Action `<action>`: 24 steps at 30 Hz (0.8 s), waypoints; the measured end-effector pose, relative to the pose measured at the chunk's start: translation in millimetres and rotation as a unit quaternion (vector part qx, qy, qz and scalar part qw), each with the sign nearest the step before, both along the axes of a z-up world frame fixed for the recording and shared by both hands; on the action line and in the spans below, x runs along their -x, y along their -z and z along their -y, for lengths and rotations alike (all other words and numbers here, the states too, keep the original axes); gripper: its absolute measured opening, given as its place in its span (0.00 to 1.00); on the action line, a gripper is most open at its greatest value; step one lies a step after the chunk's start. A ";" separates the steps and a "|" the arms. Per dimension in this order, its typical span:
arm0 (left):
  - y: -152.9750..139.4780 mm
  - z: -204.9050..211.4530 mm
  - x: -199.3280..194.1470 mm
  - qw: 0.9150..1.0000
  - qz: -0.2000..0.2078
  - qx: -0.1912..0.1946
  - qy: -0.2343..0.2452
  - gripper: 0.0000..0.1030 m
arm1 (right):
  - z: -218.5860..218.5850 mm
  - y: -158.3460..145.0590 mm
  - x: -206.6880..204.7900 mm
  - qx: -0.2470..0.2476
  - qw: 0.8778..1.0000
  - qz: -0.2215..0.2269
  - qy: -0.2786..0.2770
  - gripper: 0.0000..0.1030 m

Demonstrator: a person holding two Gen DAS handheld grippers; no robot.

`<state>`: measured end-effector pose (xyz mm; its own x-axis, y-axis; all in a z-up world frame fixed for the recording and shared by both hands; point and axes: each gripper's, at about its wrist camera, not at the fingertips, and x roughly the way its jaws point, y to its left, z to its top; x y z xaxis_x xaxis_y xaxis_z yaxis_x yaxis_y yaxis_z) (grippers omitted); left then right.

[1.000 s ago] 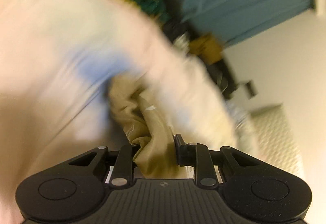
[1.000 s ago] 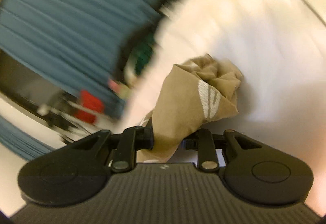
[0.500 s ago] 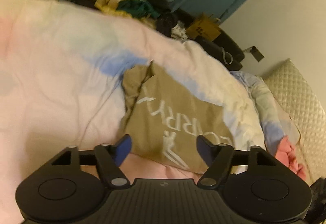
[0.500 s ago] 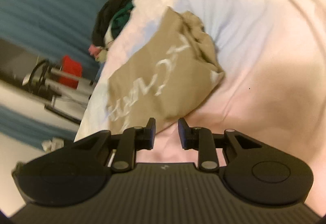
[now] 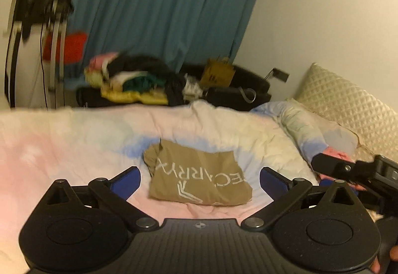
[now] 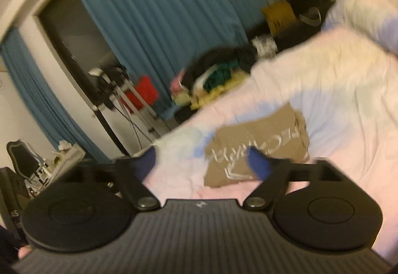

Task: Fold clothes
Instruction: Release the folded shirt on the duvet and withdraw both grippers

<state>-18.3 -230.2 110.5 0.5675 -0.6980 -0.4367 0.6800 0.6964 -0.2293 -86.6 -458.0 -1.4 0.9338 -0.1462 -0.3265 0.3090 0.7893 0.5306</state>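
tan shirt (image 5: pixel 199 178) lies folded mid-bed, this fold looks done. my left gripper (image 5: pixel 200 179) and right gripper (image 6: pixel 206 163) both opening, nothing between them. next i'd grab from clothes pile (image 5: pixel 139 82) past the bed's far edge.

The folded tan garment (image 5: pixel 199 178) carries white lettering seen upside down, partly legible as "ECARRY"

The folded shirt (image 5: pixel 199 175) lay on the bed (image 5: pixel 62 144), mid-width. Behind the bed's far edge sat a clothes pile (image 5: pixel 134 82); the pillow (image 5: pixel 348 104) lay at its right end.
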 end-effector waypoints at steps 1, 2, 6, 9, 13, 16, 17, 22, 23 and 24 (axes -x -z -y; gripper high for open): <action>-5.6 -7.8 8.7 1.000 0.010 0.001 0.000 1.00 | -7.4 -3.4 6.3 0.014 1.000 0.005 0.004 0.84; -12.5 -17.4 19.5 1.000 0.022 0.000 -0.003 1.00 | -15.1 -6.4 12.7 0.027 1.000 0.009 0.007 0.84; -31.6 -52.0 57.6 0.998 0.065 0.007 -0.013 1.00 | -46.4 -9.2 34.6 0.068 0.997 0.025 0.022 0.84; -33.4 -73.8 75.1 0.996 0.086 0.018 -0.027 1.00 | -64.3 -1.4 43.5 0.093 0.994 0.029 0.039 0.84; -25.9 -97.0 81.0 0.994 0.095 0.029 -0.040 1.00 | -81.3 13.7 52.6 0.121 0.990 0.029 0.068 0.84; -15.7 -109.3 79.0 0.994 0.092 0.028 -0.043 1.00 | -86.5 26.1 50.6 0.132 0.988 0.018 0.074 0.84; -12.5 -111.5 78.4 0.994 0.092 0.026 -0.044 1.00 | -89.3 28.6 48.7 0.138 0.988 0.014 0.071 0.84; -0.5 -111.0 78.7 0.994 0.101 0.015 -0.040 1.00 | -101.2 38.8 36.3 0.166 0.984 -0.005 0.065 0.84; 1.6 -110.1 79.2 0.994 0.104 0.013 -0.040 1.00 | -102.5 39.6 34.7 0.171 0.983 -0.007 0.065 0.84; 3.9 -108.6 79.5 0.994 0.106 0.011 -0.039 1.00 | -103.7 40.5 33.2 0.175 0.982 -0.009 0.066 0.84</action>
<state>-97.7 -121.6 106.6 0.6978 -0.6564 -0.2868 0.6588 0.7452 -0.1029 -119.9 -354.3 -41.9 0.8939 -0.3714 -0.2511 0.4274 0.8752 0.2268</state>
